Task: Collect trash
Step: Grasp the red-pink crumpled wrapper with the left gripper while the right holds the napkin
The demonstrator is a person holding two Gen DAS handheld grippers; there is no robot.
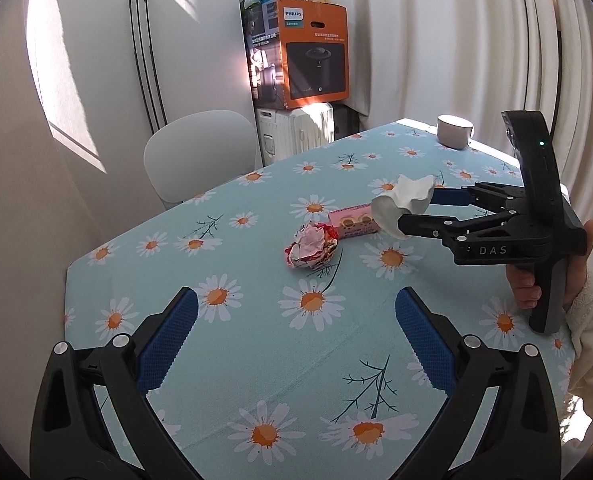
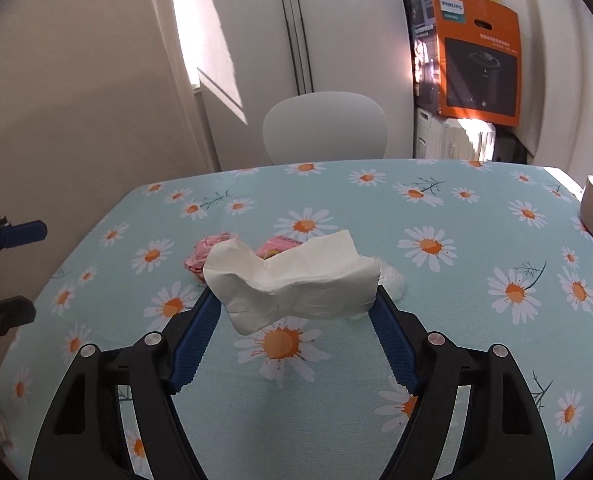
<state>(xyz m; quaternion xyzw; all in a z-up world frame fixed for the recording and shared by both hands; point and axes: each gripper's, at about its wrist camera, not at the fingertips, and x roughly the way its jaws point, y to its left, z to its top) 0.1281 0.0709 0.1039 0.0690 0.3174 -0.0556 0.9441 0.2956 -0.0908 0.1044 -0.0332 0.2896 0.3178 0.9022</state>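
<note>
My right gripper (image 2: 296,300) is shut on a crumpled white tissue (image 2: 292,284) and holds it above the daisy tablecloth; the tissue also shows in the left wrist view (image 1: 402,204). Below it lie a crumpled pink-and-red wrapper (image 1: 310,250) and a pink snack packet (image 1: 354,224). A clear plastic scrap (image 2: 390,278) lies just behind the tissue. My left gripper (image 1: 296,328) is open and empty, above the table short of the wrapper.
A white cup (image 1: 454,131) stands at the table's far right corner. A white chair (image 1: 200,154) stands at the far side. An orange Philips box (image 1: 300,54) sits on a white radiator beyond the table. White curtains hang on the right.
</note>
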